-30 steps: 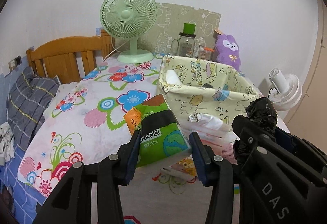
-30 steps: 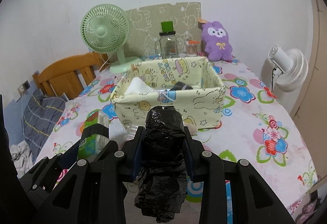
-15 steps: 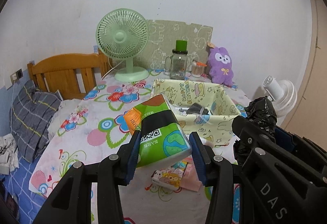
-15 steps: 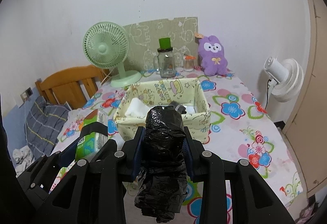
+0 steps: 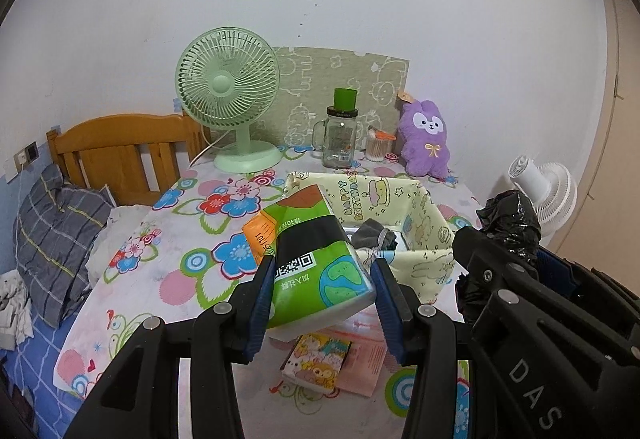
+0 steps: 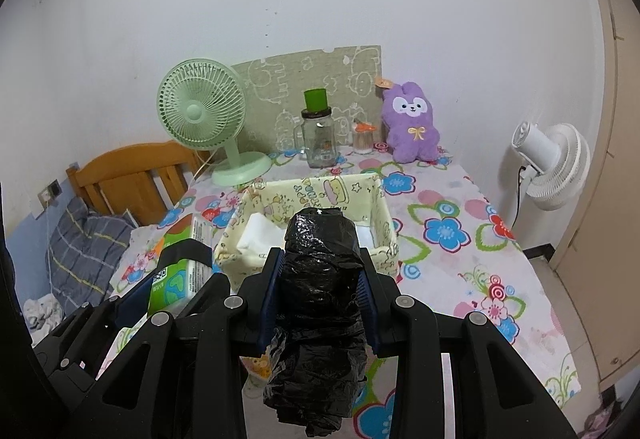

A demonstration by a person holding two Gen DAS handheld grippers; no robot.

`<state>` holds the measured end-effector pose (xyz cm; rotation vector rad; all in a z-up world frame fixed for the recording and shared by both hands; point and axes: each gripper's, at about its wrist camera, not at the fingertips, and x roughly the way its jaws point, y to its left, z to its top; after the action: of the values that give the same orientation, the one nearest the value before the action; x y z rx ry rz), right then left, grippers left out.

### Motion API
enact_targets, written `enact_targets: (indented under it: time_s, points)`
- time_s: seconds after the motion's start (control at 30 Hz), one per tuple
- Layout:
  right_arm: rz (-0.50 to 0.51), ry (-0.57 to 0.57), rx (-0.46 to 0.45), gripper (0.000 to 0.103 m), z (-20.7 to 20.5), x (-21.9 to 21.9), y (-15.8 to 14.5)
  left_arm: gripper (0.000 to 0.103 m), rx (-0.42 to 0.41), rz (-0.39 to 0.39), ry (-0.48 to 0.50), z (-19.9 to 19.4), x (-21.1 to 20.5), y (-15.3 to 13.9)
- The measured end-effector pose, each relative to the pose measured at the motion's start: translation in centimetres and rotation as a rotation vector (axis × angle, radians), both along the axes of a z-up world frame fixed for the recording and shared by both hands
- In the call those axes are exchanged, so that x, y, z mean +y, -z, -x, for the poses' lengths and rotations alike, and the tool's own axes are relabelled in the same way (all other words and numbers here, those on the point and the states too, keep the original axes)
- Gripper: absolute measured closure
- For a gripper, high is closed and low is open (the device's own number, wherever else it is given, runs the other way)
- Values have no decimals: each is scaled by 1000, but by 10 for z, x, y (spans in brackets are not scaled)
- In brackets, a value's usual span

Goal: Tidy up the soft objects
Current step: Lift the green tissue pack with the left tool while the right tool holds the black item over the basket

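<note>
My left gripper (image 5: 322, 281) is shut on a green tissue pack (image 5: 316, 259) and holds it above the flowered table, in front of the yellow fabric basket (image 5: 430, 215). My right gripper (image 6: 322, 279) is shut on a black plastic bag roll (image 6: 320, 279), held above the table in front of the same basket (image 6: 380, 215). The basket holds white cloth (image 6: 260, 235) and a grey item (image 5: 372, 233). The tissue pack also shows in the right wrist view (image 6: 178, 271), the bag roll in the left wrist view (image 5: 510, 227).
A small cartoon packet (image 5: 318, 365) lies on a pink sheet (image 5: 366, 363) below the left gripper. At the back stand a green fan (image 5: 228, 95), a glass jar (image 5: 340, 143) and a purple plush (image 5: 426, 137). A white fan (image 6: 554, 167) stands at the right, a bed (image 5: 52, 223) at the left.
Both grippers have risen and pulled back from the basket with their loads. The basket now looks smaller and farther, and more of the table shows.
</note>
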<state>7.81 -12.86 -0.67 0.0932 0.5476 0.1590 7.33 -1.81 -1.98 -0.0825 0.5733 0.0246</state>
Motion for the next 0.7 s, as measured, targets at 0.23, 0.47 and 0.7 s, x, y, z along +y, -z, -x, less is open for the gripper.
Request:
enact_targets:
  time_s: [0.23,0.47,0.7]
  points:
    - [-2,3,6,65,-19,-4,-4,54,4,0,10,-21,-4,-4]
    - [-4,16,1,65,-44,-8,-9,54,-2,-10,24,-41,-9,-8]
    - [-5,11,3,65,-65,-10,-9,54,9,-7,39,-63,-12,-7]
